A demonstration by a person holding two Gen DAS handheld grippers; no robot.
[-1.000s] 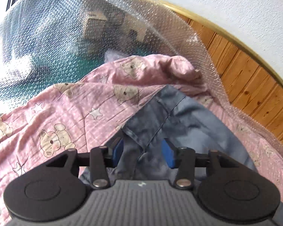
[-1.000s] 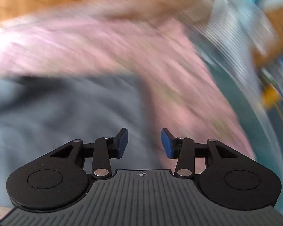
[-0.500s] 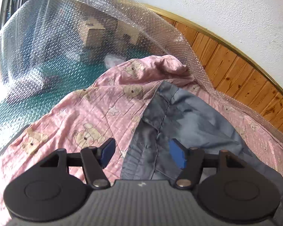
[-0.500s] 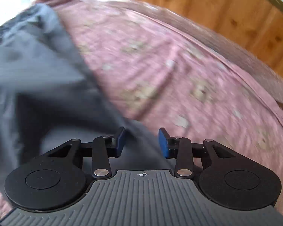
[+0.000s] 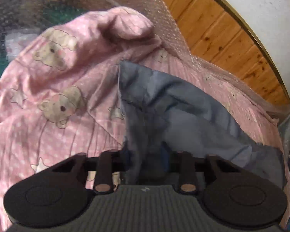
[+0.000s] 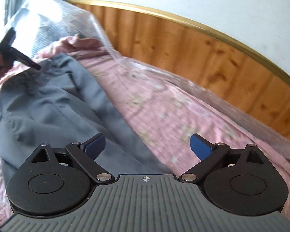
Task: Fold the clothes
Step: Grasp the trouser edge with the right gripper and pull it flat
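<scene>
A grey-blue garment (image 5: 183, 116) lies spread on a pink bear-print bedspread (image 5: 54, 96). My left gripper (image 5: 146, 154) sits low at the garment's near edge; its blue pads are partly buried in the cloth and close together, gripping a fold. In the right wrist view the same garment (image 6: 54, 104) stretches away to the left. My right gripper (image 6: 147, 145) is wide open and empty above the garment's right edge. The left gripper (image 6: 35, 66) shows there at the garment's far end, its tip in the cloth.
A wooden headboard (image 6: 212, 58) with a brass rim runs behind the bed. Bubble wrap (image 6: 67, 19) hangs along the headboard and over the far corner. The bedspread is bunched up (image 5: 125, 25) beyond the garment.
My left gripper has dropped onto the garment's edge and closed from open onto the cloth. My right gripper has swung round, steadied and opened wide.
</scene>
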